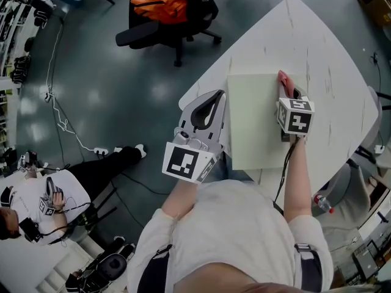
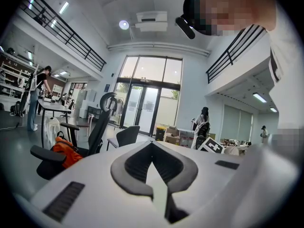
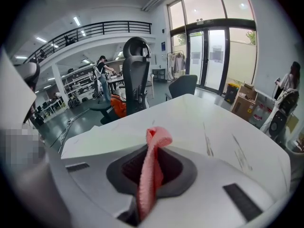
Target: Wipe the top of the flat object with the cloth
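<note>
- We've got the cloth pinched tight in the right hand-held gripper. It's a pink strip, and its free end curls up past the jaw tips.
- From the head view, that cloth sits at the far right corner of the flat object, a pale sheet lying on the white tabletop.
- We can't tell whether the cloth is actually pressing on the sheet.
- The left hand-held gripper hangs by the sheet's left edge with its jaws drawn together. Only a pale sliver shows in the gap, and it grips nothing we can name.
- As we judge it, the pick-up is done and the wiping is at its start or at one end of a stroke.
- Nearly the whole top looks left to cover, and no wiped patch stands out.
</note>
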### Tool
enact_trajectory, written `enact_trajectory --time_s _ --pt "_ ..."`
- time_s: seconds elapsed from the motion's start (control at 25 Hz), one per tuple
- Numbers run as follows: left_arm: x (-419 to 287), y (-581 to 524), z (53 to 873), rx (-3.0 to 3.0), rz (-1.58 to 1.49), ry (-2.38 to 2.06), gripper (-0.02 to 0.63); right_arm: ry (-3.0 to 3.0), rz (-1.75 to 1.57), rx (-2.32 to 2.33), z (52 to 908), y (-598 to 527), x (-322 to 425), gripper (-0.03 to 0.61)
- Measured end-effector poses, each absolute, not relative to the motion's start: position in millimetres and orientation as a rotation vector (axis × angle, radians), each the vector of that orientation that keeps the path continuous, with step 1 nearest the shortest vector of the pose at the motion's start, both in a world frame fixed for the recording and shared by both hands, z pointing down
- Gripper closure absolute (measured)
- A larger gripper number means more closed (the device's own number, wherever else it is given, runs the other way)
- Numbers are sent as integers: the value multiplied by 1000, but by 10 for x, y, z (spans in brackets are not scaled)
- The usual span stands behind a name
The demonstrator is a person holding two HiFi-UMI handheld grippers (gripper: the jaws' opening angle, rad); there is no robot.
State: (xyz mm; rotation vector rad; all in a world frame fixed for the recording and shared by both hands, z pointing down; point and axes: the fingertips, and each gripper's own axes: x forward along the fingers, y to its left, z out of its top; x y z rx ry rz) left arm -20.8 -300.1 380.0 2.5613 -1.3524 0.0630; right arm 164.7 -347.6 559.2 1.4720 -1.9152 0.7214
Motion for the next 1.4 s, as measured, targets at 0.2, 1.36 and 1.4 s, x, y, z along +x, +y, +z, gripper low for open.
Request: enact_trajectory --time_s 0.2,1.36,1.4 --pt "-108 -2989 3792 2564 73 -1355 601 -1898 735 1504 5592 -3461 1879 551" --pt "150 -2218 3671 2626 61 -1343 601 -1866 793 1629 5563 -2824 2380 551" --pt "146 -2205 3660 2626 59 -1346 601 -1867 802 1631 5565 -2812 2374 551"
